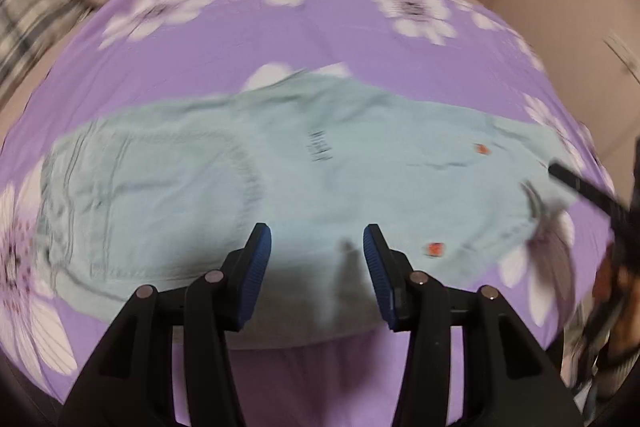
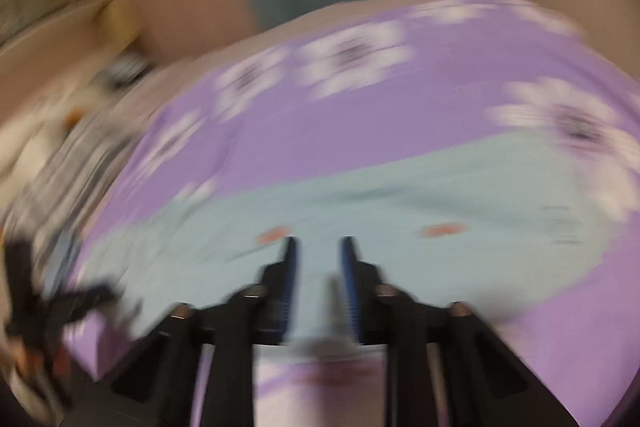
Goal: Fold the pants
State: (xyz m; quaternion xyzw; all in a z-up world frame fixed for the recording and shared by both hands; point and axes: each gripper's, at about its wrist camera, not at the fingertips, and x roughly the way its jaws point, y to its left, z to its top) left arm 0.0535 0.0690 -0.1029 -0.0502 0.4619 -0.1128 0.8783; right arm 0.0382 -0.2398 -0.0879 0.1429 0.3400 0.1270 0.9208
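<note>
- Pants (image 1: 256,183), pale blue, lie folded across a purple flowered bedsheet (image 1: 304,39), waistband and pocket at left, small orange marks at right.
- We see the left gripper (image 1: 317,245) over the near edge of the pants, jaws spread wide, nothing between the blue pads (image 1: 256,267).
- We see the right gripper (image 2: 316,251) over the near edge too; its jaws stand apart with a narrower gap. Heavy blur: we cannot tell whether cloth is pinched.
- Striped cloth (image 1: 24,23) sits at far left.

A bed's purple flowered sheet (image 1: 320,39) carries pale blue pants (image 1: 280,167) laid flat.
</note>
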